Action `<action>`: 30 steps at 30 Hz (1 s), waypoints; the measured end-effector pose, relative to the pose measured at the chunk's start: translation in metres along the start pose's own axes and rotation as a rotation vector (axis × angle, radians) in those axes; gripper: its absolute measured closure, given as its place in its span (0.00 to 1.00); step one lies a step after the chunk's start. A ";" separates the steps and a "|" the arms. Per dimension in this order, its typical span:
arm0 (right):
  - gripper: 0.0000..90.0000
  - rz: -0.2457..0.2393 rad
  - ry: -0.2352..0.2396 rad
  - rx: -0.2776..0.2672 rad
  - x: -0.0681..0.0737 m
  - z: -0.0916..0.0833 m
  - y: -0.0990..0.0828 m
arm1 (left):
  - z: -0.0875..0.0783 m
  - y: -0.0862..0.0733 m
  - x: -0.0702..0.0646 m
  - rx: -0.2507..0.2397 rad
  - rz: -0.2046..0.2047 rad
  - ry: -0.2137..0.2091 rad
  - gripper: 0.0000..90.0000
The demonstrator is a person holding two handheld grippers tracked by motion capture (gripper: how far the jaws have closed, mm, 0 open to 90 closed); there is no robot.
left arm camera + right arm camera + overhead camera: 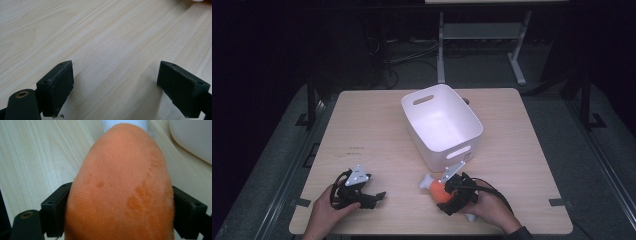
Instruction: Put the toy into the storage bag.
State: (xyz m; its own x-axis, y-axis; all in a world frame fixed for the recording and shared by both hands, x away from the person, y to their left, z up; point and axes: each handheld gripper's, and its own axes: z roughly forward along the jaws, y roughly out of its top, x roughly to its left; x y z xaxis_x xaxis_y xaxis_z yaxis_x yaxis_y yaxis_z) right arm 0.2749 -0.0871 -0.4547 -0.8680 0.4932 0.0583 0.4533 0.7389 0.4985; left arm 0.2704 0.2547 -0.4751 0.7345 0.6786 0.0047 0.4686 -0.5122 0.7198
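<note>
An orange soft toy [436, 189] with a white end [426, 181] lies on the wooden table [362, 130] near the front right. My right gripper [443, 193] is shut on its orange body. In the right gripper view the toy [122, 170] bulges between both pads, with the right gripper [120, 215] squeezing its sides. My left gripper [375, 198] rests low at the front left, held by a hand. Its jaws stand wide apart over bare wood, and the left gripper [115, 82] has nothing between its pads.
A white plastic basket [439, 157] with handle slots stands just behind the toy, tilted diagonally across the table's middle; its wall [195, 137] is close on the right gripper's far right. A small white piece [470, 218] pokes out below the right hand. Table edges drop to dark floor.
</note>
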 end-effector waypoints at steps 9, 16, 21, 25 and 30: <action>0.21 -0.005 0.009 -0.002 0.000 -0.004 -0.001 | 0.000 0.000 0.000 0.000 0.000 0.000 0.14; 0.21 -0.009 0.015 -0.003 -0.001 -0.012 -0.005 | 0.000 0.000 0.000 0.000 -0.001 0.000 0.14; 0.21 -0.016 0.013 -0.003 -0.003 -0.016 -0.009 | 0.000 0.000 0.000 0.000 -0.001 0.000 0.14; 0.22 -0.022 0.007 0.001 -0.005 -0.020 -0.014 | 0.000 0.000 0.000 0.000 -0.001 0.000 0.14; 0.22 -0.015 -0.002 -0.002 -0.009 -0.028 -0.023 | 0.000 0.000 0.000 0.000 0.000 0.000 0.14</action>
State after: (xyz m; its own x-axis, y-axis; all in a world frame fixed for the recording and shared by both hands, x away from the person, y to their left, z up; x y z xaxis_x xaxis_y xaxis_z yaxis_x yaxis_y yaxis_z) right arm 0.2662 -0.1212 -0.4424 -0.8742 0.4831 0.0493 0.4400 0.7450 0.5014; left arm 0.2704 0.2547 -0.4751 0.7344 0.6787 0.0047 0.4687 -0.5122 0.7197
